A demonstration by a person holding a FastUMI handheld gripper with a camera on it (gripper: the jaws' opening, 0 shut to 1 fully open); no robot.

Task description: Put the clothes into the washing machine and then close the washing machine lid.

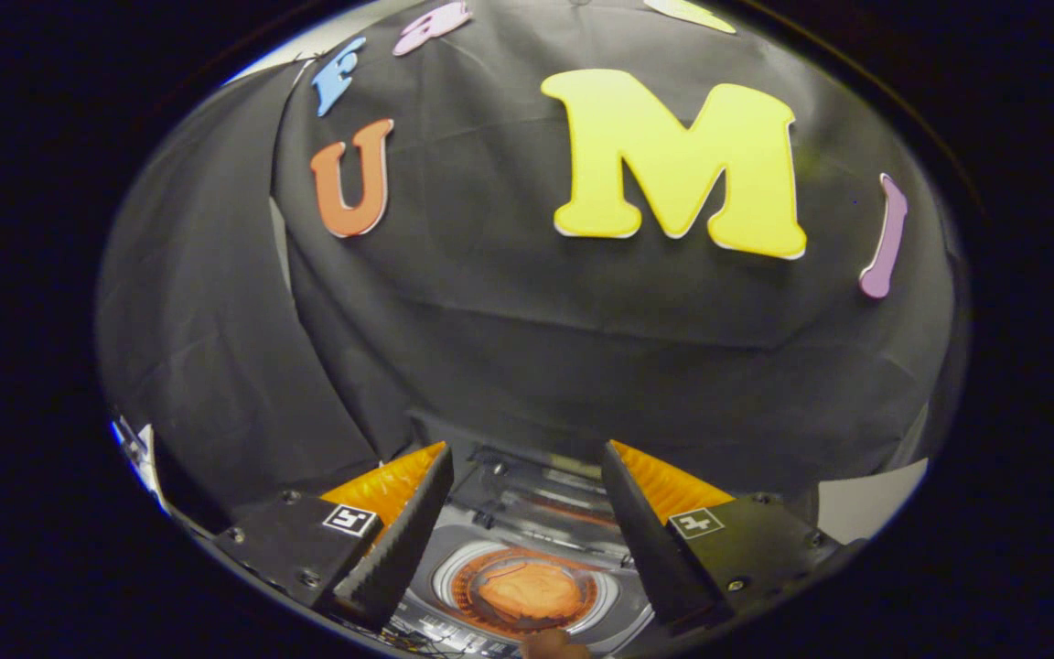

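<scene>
1. The gripper (527,476) has its two fingers spread wide apart, and nothing is held between them. The fingertips (431,458) point toward the black cloth wall (536,348) of the booth.

2. The washing machine (527,558) lies below the gripper and is seen in the gap between the two fingers, closer to the base of the fingers than to their tips. It is apart from both fingers; neither one touches it.

3. The machine is seen from above. Its top is grey with a round opening that has a pale ring around it. Beyond the opening, toward the cloth wall, there is a dark raised part with some ridges (it could be the lid standing open, but I cannot tell for sure).

4. The clothes (527,590) lie inside the round opening, down in the drum. They look like a crumpled orange bundle that takes most of the opening.

5. Just near the base of the fingers, below the opening, a small brownish thing (553,643) shows at the front rim of the machine; what it is I cannot tell.
</scene>
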